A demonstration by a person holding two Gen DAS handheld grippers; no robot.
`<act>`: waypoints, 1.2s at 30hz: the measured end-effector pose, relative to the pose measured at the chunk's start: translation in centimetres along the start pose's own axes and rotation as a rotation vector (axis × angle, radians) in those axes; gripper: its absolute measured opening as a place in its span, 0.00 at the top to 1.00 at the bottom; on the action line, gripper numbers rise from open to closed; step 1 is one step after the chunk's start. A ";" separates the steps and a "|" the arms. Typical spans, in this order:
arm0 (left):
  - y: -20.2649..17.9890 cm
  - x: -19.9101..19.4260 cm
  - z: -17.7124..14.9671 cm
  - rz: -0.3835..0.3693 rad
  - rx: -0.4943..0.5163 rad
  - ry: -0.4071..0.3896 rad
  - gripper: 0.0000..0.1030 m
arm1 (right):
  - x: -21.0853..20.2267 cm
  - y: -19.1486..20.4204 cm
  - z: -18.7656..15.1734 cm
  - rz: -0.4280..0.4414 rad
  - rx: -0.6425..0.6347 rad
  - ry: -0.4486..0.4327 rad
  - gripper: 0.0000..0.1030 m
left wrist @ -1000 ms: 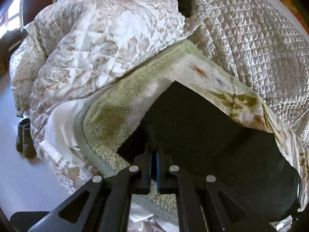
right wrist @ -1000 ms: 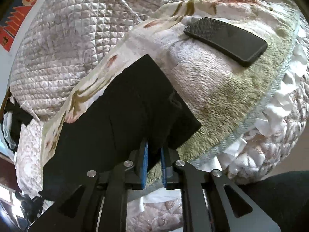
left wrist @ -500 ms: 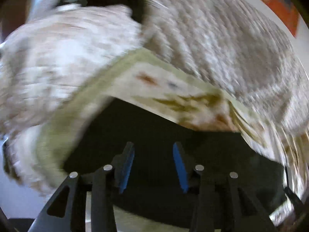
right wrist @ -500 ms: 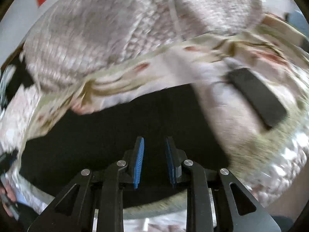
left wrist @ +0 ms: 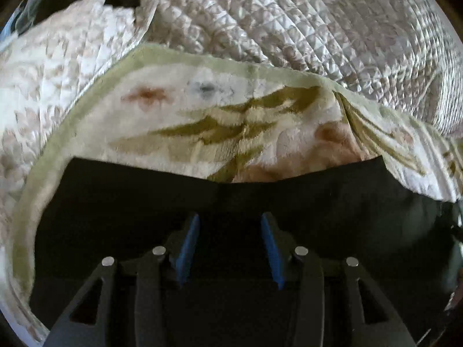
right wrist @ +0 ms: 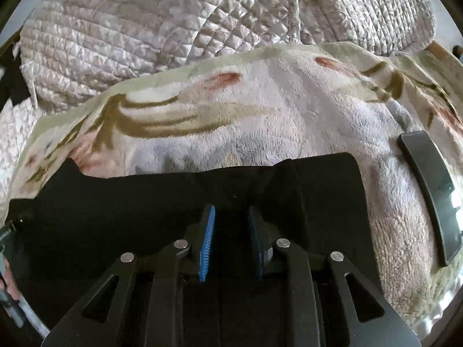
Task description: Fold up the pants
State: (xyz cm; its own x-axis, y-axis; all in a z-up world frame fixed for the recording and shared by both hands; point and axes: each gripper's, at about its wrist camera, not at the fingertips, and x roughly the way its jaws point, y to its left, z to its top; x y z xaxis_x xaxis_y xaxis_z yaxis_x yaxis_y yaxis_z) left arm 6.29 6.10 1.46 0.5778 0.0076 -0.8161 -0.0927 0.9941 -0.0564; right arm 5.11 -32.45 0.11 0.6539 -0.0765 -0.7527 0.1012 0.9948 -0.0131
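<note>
The black pants (left wrist: 121, 190) lie flat on a fleece blanket with a leaf pattern (left wrist: 220, 121). In the left wrist view my left gripper (left wrist: 230, 221) is open just above the dark cloth, holding nothing. In the right wrist view the pants (right wrist: 115, 202) spread to the left, with a folded flap (right wrist: 324, 190) on the right. My right gripper (right wrist: 231, 215) is open over the cloth, its blue pads apart and empty.
A black phone (right wrist: 431, 193) lies on the blanket to the right of the pants. Quilted silvery bedding (right wrist: 130, 29) is piled behind the blanket, also in the left wrist view (left wrist: 303, 20). A pale floral quilt (left wrist: 58, 66) lies at the left.
Both grippers have let go of the pants and opened. They have moved up over the cloth, which now lies flat on the blanket.
</note>
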 end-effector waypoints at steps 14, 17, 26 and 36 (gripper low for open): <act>-0.2 -2.7 -1.2 0.011 -0.008 -0.081 0.52 | -2.5 5.3 -2.2 0.125 -0.143 -0.111 0.73; -0.8 -3.1 -1.9 -0.006 0.005 -0.086 0.52 | -2.5 6.8 -3.4 0.136 -0.191 -0.111 0.73; -3.4 -3.4 -4.6 -0.042 0.076 -0.061 0.52 | -2.3 8.6 -6.3 0.138 -0.258 -0.109 0.71; -3.0 -3.8 -4.7 -0.042 0.086 -0.088 0.49 | -3.0 8.7 -6.3 0.133 -0.276 -0.151 0.66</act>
State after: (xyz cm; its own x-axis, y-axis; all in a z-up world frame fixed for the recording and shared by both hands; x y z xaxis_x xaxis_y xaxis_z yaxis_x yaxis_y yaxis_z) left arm 0.56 2.56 1.99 0.6490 -0.0287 -0.7603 0.0010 0.9993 -0.0368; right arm -0.71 -23.18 -1.96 0.7535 0.0664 -0.6541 -0.1856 0.9759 -0.1147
